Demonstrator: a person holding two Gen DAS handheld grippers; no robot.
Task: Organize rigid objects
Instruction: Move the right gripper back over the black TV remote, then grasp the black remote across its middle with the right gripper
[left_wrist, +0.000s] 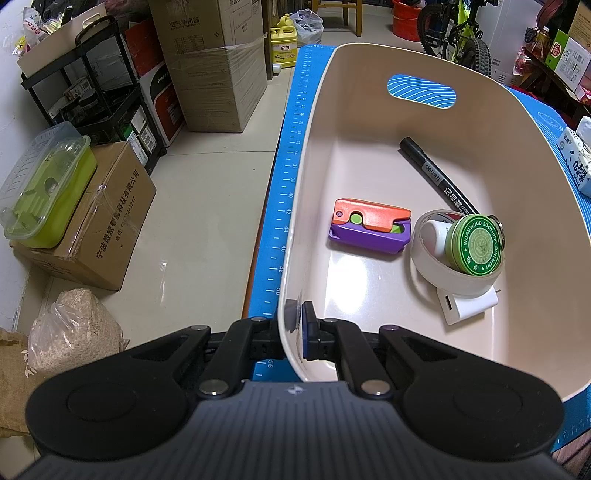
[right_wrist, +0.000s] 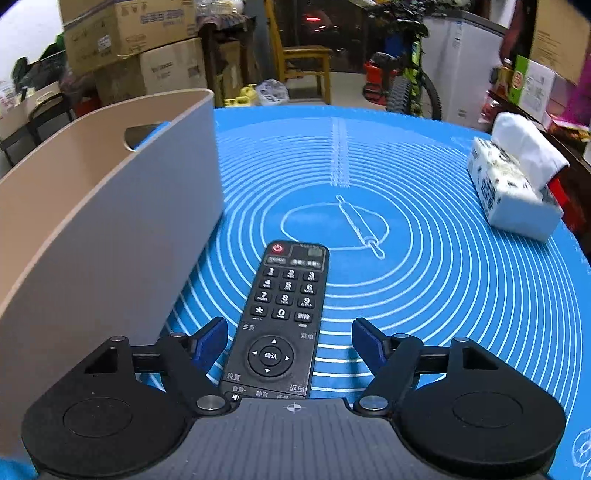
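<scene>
Left claw (left_wrist: 291, 325) is clamped on the near wall of the beige bin (left_wrist: 321, 122), one finger outside and one blue pad inside against the rim. The bin sits on the blue mat (left_wrist: 284, 177) that covers the bench, close to the mat's ruler edge.

Inside the bin, on its floor:
- black marker (left_wrist: 432, 173), lying at a slant toward the far right side
- orange and purple toy (left_wrist: 369, 225), flat, near the middle
- roll of white tape (left_wrist: 454, 254), just right of the toy, touching or nearly touching it
- green tin (left_wrist: 474, 245), tilted on edge within the tape ring (label reads "wormwood soothing ointment"), with a small white cylinder beside it in the same ring
- white charger (left_wrist: 465, 304), partly under the near side of the tape

Right claw (right_wrist: 290, 341) is spread wide, its blue pads (right_wrist: 212, 339) on either side of the black remote (right_wrist: 284, 317) and not touching it. The remote lies flat on the mat, buttons up, power button at the far end, its near end hidden under the claw body. It sits just right of the bin's outer wall, outside the bin.

Tissue pack (right_wrist: 513, 192) stands on the mat at far right, well apart from the remote
</scene>
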